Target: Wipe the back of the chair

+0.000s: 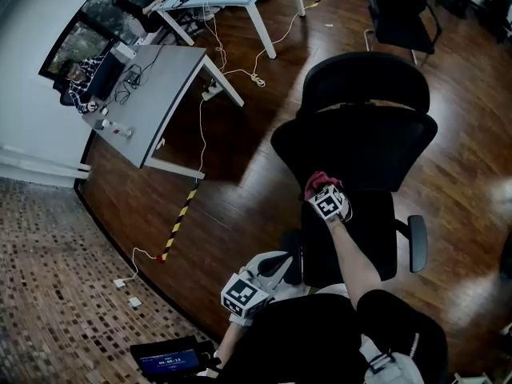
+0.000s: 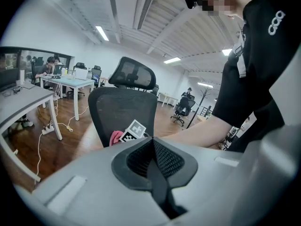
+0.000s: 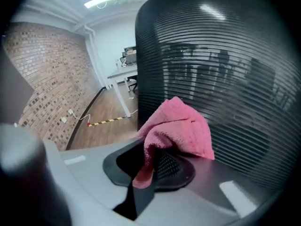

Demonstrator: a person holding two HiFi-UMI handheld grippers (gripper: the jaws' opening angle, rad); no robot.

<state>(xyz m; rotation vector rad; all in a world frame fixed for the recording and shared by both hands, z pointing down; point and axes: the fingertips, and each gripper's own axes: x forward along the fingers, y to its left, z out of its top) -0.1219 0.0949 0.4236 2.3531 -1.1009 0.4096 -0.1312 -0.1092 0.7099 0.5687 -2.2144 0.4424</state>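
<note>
A black mesh office chair point(image 1: 356, 146) stands in front of me, its backrest point(image 3: 221, 84) filling the right gripper view. My right gripper point(image 1: 326, 198) is shut on a pink cloth point(image 3: 178, 133), which is pressed against the mesh of the backrest. From above, the pink cloth point(image 1: 318, 182) shows just past the marker cube, at the backrest's lower left. My left gripper point(image 1: 244, 294) hangs low near my body, shut and empty, its pads point(image 2: 162, 161) closed together. In the left gripper view the chair point(image 2: 123, 112) and the pink cloth point(image 2: 115, 137) appear ahead.
Grey desks point(image 1: 156, 86) with cables point(image 1: 232, 70) stand to the left, and people sit there. A second black chair point(image 1: 400, 10) is at the back right. Yellow-black tape point(image 1: 178, 222) marks the wood floor beside a brick-patterned strip point(image 1: 56, 286).
</note>
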